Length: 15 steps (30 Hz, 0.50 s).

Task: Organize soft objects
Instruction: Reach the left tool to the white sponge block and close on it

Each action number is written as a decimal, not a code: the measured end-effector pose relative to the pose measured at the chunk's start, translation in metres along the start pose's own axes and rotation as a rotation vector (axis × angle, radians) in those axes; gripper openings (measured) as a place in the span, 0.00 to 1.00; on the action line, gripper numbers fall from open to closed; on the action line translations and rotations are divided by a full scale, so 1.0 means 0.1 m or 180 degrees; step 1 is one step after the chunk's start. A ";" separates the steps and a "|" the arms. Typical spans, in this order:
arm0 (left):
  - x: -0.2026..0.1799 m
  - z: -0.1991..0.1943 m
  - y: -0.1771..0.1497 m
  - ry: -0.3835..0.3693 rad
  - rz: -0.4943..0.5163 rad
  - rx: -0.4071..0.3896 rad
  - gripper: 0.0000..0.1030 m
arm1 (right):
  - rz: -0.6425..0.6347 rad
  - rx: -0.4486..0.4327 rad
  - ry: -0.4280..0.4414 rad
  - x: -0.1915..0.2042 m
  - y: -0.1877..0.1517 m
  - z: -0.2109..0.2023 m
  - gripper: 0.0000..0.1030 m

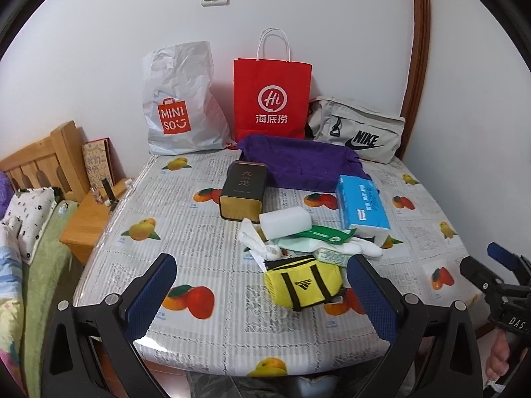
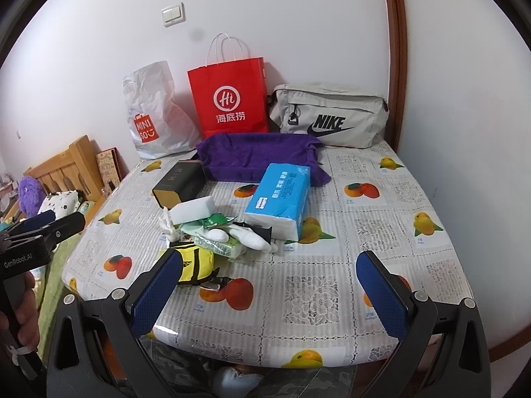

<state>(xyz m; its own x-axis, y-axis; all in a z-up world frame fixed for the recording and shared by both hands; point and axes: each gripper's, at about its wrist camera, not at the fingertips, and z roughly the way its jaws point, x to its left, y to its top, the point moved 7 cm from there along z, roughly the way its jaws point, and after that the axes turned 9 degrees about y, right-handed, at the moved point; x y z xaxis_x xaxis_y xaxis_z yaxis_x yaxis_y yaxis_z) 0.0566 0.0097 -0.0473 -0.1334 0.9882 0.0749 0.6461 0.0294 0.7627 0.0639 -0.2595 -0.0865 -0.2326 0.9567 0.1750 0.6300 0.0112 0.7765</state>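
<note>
On my fruit-print oilcloth table (image 2: 332, 265), a small yellow fabric duffel pouch (image 1: 303, 285) lies between my left tongs' (image 1: 262, 292) wide-spread fingers, while my right tongs (image 2: 270, 295), equally wide, hold nothing.

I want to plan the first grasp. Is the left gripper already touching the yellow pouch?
Apart. In the left wrist view the left gripper stands open, and bare tablecloth shows between the yellow pouch and each blue pad. Nothing is held.
</note>
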 end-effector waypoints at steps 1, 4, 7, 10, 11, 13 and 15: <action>0.00 0.03 0.00 0.0022 0.0010 -0.0012 1.00 | -0.0002 0.0003 -0.0004 0.00 0.00 0.02 1.00; -0.02 0.12 -0.01 0.0054 0.0056 -0.0064 1.00 | 0.0018 0.0020 0.0003 -0.02 -0.01 0.12 1.00; -0.03 0.28 -0.04 0.0022 0.0065 0.0025 1.00 | 0.0074 0.0099 0.0068 -0.04 -0.03 0.26 1.00; -0.04 0.43 -0.06 -0.0099 0.0012 0.0099 1.00 | 0.0088 0.0211 0.0091 -0.06 -0.08 0.41 1.00; -0.05 0.49 -0.06 -0.0111 0.0004 0.0130 1.00 | 0.0084 0.0259 0.0102 -0.07 -0.11 0.48 1.00; -0.08 0.63 -0.08 -0.0113 0.0001 0.0208 1.00 | 0.0077 0.0300 0.0098 -0.08 -0.15 0.58 1.00; -0.16 0.78 -0.09 -0.0166 0.0036 0.0296 1.00 | 0.0055 0.0339 0.0091 -0.09 -0.17 0.67 1.00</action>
<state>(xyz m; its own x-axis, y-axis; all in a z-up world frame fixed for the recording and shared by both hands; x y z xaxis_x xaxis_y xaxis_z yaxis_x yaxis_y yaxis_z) 0.1116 0.0048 -0.1050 -0.0881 0.9950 0.0479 0.7146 0.0297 0.6990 0.1055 -0.2491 -0.1418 -0.2412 0.9483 0.2063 0.7090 0.0270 0.7047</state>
